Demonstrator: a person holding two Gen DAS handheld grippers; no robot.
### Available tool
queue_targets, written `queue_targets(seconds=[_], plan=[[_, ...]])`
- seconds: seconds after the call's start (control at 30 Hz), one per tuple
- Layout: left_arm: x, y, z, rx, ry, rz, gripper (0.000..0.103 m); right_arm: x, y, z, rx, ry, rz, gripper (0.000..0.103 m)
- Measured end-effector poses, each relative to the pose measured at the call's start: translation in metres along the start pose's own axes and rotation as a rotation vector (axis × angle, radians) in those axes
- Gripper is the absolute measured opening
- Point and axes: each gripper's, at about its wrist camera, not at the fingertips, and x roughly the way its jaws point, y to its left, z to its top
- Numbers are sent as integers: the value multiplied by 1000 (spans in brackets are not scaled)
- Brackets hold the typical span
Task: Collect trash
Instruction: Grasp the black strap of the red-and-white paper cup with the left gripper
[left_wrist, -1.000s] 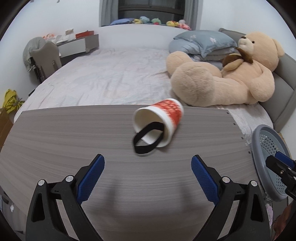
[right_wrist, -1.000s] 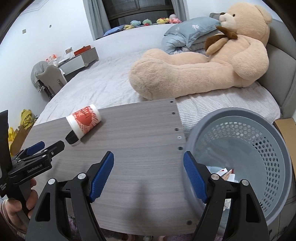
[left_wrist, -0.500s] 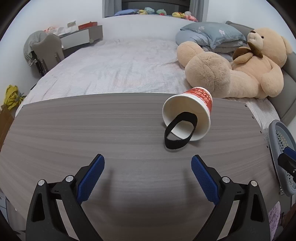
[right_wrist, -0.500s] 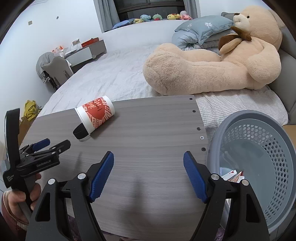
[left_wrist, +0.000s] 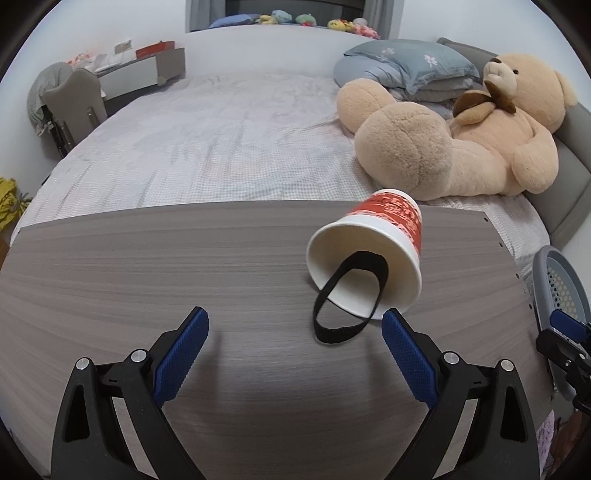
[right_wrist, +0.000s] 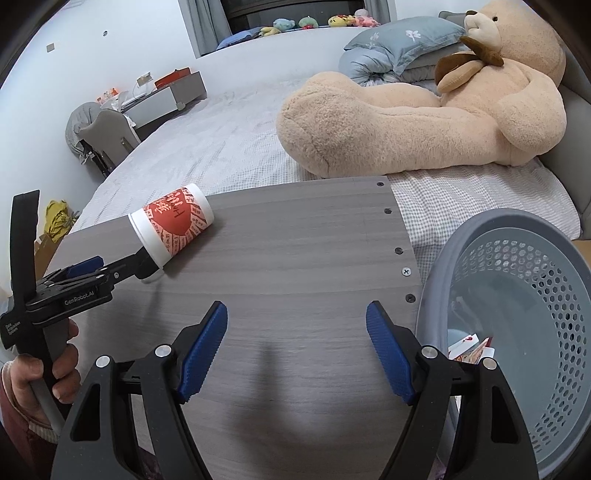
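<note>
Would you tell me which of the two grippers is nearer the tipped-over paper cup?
The left gripper: its open jaws sit just short of the paper cup mouth, while the right gripper hovers open beside the grey basket, well away.

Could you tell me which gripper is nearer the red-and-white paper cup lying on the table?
Left. The left gripper is at the cup's mouth; the right gripper hovers apart.

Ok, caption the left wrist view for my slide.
Open left gripper nears a tipped paper cup with a black band on the wooden table.
</note>
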Motion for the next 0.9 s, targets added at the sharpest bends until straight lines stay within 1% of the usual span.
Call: queue_targets(seconds=[0.13, 0.3, 0.43, 0.53, 0.6, 0.63, 0.67, 0.7, 0.77, 0.83, 0.9], plan=[[4, -1, -1, 21, 18, -19, 92, 3, -2, 1, 7, 6, 0, 74], [7, 0, -2, 36, 28, -32, 80, 7, -2, 1, 7, 12, 5, 74], [10, -3, -2, 55, 32, -42, 73, 8, 0, 1, -1, 16, 7, 74], [11, -6, -2, 66, 38, -56, 63, 7, 1, 1, -3, 15, 6, 74], [11, -7, -2, 70, 42, -72, 54, 7, 1, 1, -2, 12, 5, 74], [11, -9, -1, 71, 43, -77, 53, 6, 2, 0, -1, 11, 4, 74], [11, -9, -1, 70, 43, -83, 49, 6, 2, 0, -1, 10, 4, 74], [10, -10, -1, 69, 43, -93, 42, 6, 2, 0, -1, 10, 5, 74], [10, -10, 0, 66, 50, -110, 31, 5, 3, 0, -2, 8, 4, 74], [10, -10, -1, 63, 49, -118, 27, 5, 3, 0, -4, 7, 5, 74], [9, -10, -1, 61, 50, -123, 18, 4, 2, -1, -7, 4, 5, 74]])
